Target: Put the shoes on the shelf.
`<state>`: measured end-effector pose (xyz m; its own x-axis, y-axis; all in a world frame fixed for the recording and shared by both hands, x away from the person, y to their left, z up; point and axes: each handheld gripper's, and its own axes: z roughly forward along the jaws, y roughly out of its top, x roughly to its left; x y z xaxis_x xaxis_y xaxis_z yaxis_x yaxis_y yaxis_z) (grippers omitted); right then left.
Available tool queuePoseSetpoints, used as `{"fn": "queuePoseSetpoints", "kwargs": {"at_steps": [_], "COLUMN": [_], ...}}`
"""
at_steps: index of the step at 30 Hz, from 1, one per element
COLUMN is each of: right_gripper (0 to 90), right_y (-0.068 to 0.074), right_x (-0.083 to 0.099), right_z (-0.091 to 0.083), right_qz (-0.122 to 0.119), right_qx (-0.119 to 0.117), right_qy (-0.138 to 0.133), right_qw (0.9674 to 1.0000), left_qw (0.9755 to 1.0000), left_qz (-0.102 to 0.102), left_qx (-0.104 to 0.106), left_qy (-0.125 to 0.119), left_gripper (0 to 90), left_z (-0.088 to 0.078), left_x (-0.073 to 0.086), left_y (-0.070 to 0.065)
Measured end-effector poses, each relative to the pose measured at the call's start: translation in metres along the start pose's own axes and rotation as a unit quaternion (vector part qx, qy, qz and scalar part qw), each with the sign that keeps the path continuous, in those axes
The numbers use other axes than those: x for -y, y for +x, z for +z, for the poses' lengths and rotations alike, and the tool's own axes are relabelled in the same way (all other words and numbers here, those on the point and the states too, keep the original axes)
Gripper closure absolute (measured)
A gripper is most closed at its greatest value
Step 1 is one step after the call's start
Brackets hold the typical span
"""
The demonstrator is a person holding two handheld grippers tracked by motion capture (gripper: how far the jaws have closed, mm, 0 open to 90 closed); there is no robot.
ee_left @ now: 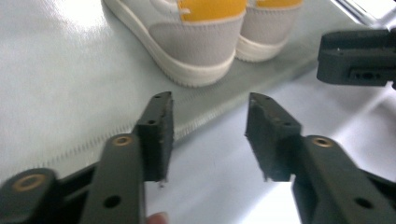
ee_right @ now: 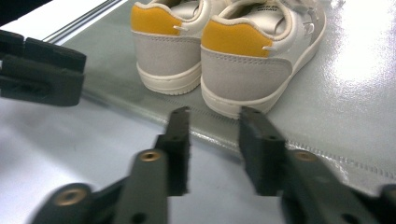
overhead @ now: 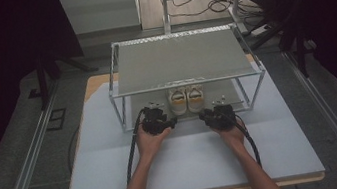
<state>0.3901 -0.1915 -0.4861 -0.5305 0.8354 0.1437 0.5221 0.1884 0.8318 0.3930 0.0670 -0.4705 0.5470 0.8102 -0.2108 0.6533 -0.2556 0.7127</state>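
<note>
A pair of white and grey shoes with yellow heel tabs [overhead: 186, 99] stands on the lower shelf of a metal rack [overhead: 123, 109], heels toward me. The left shoe [ee_left: 196, 44] and the right shoe [ee_right: 252, 70] stand side by side. My left gripper [overhead: 155, 110] is open just in front of the left shoe's heel, nothing between its jaws; up close the left gripper [ee_left: 209, 122] points at that heel. My right gripper [overhead: 218, 103] is open in front of the right shoe, and the right gripper [ee_right: 214, 122] holds nothing.
The rack's grey top shelf [overhead: 181, 59] overhangs the shoes. Rack posts [overhead: 256, 89] flank the opening on both sides. The rack stands on a white board [overhead: 192, 166] laid over the table. Cables trail from both grippers toward me.
</note>
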Motion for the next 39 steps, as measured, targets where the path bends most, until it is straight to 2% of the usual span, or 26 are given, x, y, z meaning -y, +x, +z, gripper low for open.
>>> {"fn": "queuePoseSetpoints", "kwargs": {"at_steps": [1,3,4,5,7,15,18,20,26,31,34,39], "right_gripper": [58.8,53.2,51.4,49.5,48.0,45.4,44.5,44.0,43.0,42.8,43.1,43.5], "right_y": [0.0,0.002,0.003,0.004,0.005,0.003,0.002,0.001,-0.006,-0.014,-0.02,-0.027], "right_x": [0.0,0.0,0.0,0.0,0.001,0.011,0.016,0.021,0.04,0.055,0.066,0.078], "right_z": [-0.001,-0.003,-0.004,-0.007,-0.012,-0.04,-0.052,-0.062,-0.092,-0.108,-0.116,-0.123], "right_qz": [0.0,-0.014,-0.02,-0.025,-0.025,-0.04,-0.049,-0.063,-0.069,-0.064,-0.061,-0.052], "right_qx": [-0.001,-0.007,-0.007,-0.007,-0.018,-0.028,-0.029,-0.024,-0.018,-0.011,-0.007,-0.002], "right_qy": [0.002,0.005,0.007,0.009,0.008,0.005,0.004,0.006,0.005,0.006,0.01,0.009], "right_qw": [1.0,0.9999,0.9998,0.9996,0.9995,0.9988,0.9984,0.9977,0.9974,0.9979,0.9981,0.9986], "left_qw": [1.0,1.0,0.9998,0.9998,0.9995,0.9991,0.9984,0.9983,0.9987,0.9988,0.9991,0.9992], "left_qz": [-0.002,0.001,-0.017,-0.006,-0.013,0.012,0.032,0.032,0.019,0.019,0.024,0.021], "left_qx": [0.002,0.005,0.005,0.007,0.004,0.017,0.004,0.003,-0.004,-0.005,-0.015,-0.022], "left_qy": [-0.002,-0.007,-0.011,-0.016,-0.027,-0.038,-0.047,-0.048,-0.047,-0.044,-0.032,-0.025], "left_gripper": [47.7,44.8,43.7,42.4,41.1,38.6,38.4,38.8,38.0,36.2,35.3,35.3], "left_z": [-0.002,-0.008,-0.012,-0.014,-0.02,-0.042,-0.052,-0.06,-0.082,-0.097,-0.101,-0.104], "left_x": [0.001,0.002,0.004,0.005,0.008,0.024,0.038,0.048,0.077,0.099,0.11,0.117], "left_y": [-0.001,-0.001,-0.004,-0.004,-0.007,-0.017,-0.019,-0.016,-0.003,0.005,0.009,0.015]}}
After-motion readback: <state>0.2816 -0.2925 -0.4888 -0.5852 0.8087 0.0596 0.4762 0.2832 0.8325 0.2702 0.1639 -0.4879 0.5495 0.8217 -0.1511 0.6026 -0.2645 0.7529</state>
